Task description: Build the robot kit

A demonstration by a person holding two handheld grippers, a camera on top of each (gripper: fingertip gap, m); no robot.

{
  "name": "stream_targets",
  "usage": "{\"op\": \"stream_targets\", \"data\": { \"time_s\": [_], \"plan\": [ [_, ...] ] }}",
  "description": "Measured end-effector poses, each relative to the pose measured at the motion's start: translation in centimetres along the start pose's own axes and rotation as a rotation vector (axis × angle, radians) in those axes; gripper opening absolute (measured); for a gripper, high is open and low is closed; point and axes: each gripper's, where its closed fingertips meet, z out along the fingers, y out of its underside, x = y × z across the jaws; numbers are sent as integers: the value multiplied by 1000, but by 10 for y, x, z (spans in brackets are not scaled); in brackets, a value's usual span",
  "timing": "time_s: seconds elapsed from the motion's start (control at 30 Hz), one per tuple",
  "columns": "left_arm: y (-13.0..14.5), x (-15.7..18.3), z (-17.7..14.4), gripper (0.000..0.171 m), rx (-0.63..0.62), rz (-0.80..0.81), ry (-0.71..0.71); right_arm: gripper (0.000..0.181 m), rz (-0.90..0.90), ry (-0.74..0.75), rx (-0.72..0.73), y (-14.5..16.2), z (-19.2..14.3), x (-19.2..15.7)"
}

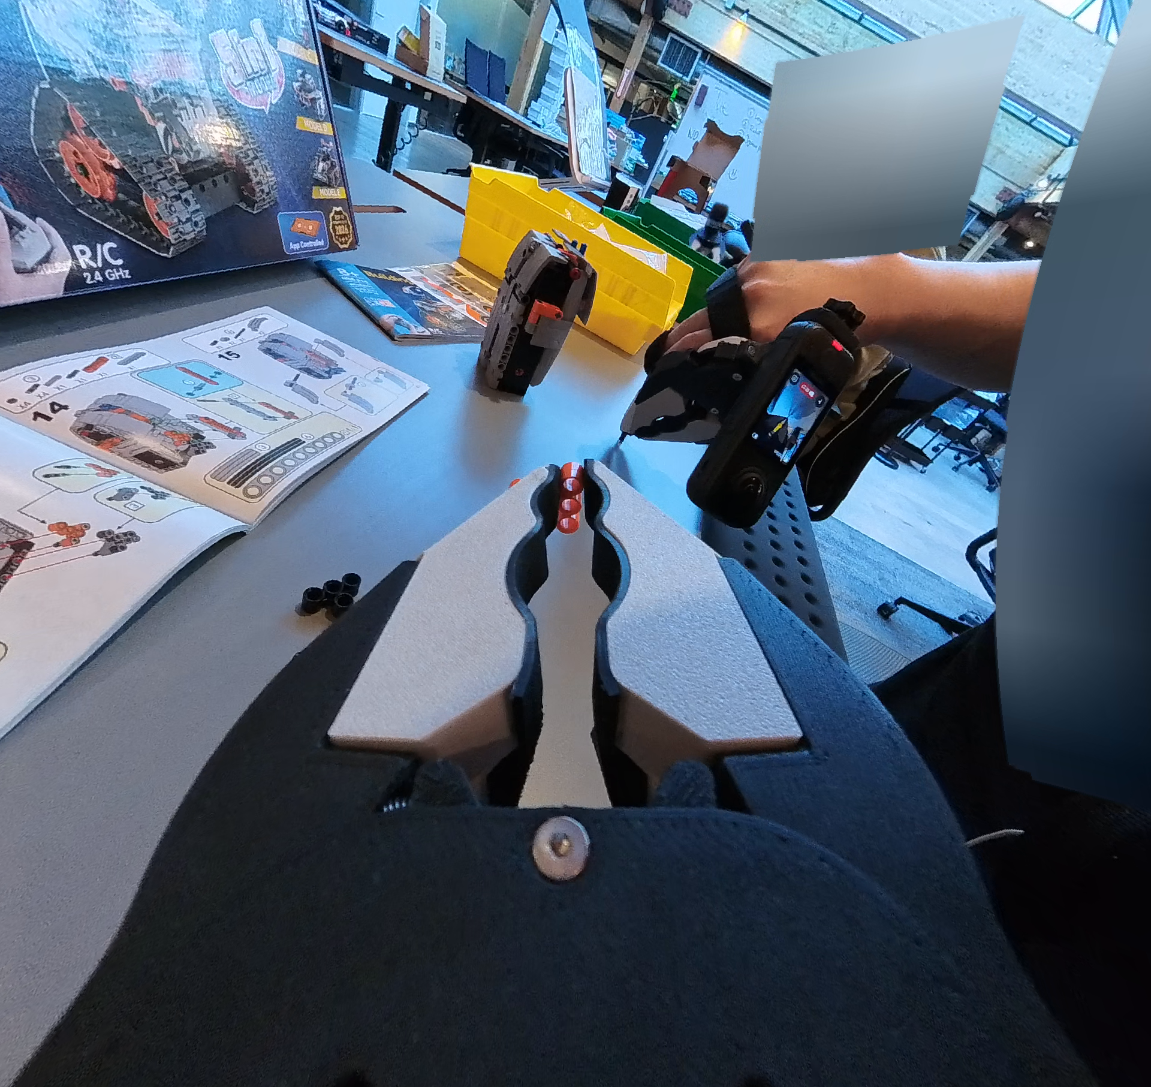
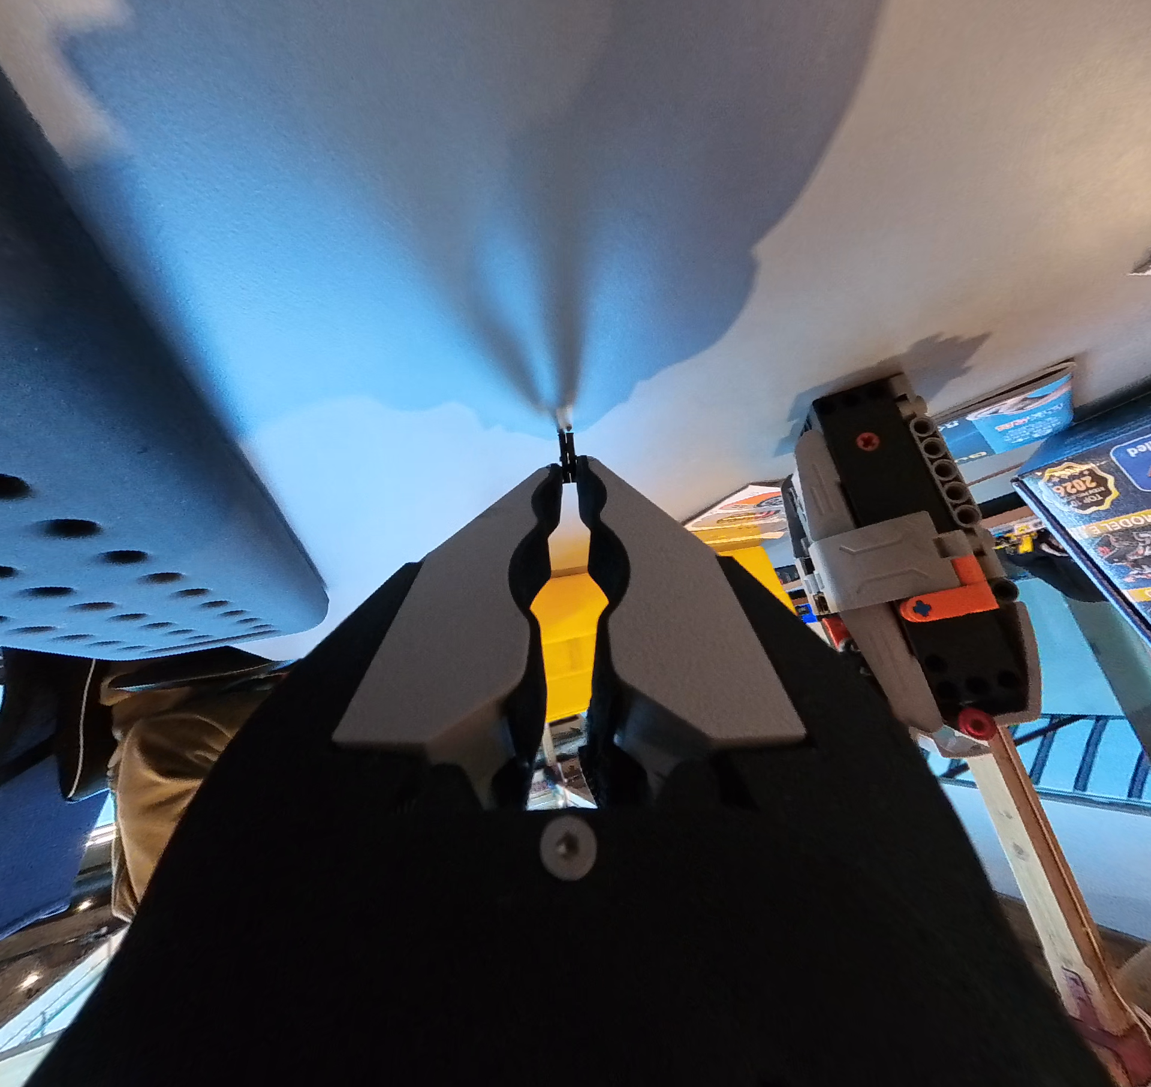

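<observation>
1. The left hand-held gripper (image 1: 570,484), at frame centre, is nipped narrow on a small orange connector piece (image 1: 569,504) of stacked round knobs, low over the grey bench (image 1: 398,434).
2. The right hand-held gripper (image 2: 567,473) pinches a thin black pin (image 2: 566,448) at its tips, the pin's end touching the bench; the left wrist view shows it at right centre (image 1: 623,434).
3. A small black connector (image 1: 331,593) lies left of the left gripper, beside the open instruction booklet (image 1: 187,434).
4. A grey and black brick model (image 1: 529,316) stands upright before a yellow bin (image 1: 598,260), with a toy box (image 1: 156,110) at upper left.
</observation>
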Motion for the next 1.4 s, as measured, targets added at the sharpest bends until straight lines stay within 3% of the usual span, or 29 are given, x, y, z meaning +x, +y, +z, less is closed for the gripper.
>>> {"op": "stream_targets", "data": {
  "time_s": [1.07, 1.17, 1.33, 1.4],
  "plan": [
    [2, 3, -1, 3, -3, 0, 12, 15, 71, 14, 63, 3, -16, 7],
    [2, 3, -1, 3, -3, 0, 14, 16, 208, -18, 211, 9, -30, 11],
    [-1, 5, -1, 3, 9, -4, 28, 15, 538, -88, 815, 7, -66, 23],
    [-1, 6, -1, 3, 7, -4, 30, 16, 623, -151, 926, 12, -60, 18]
  ]
}}
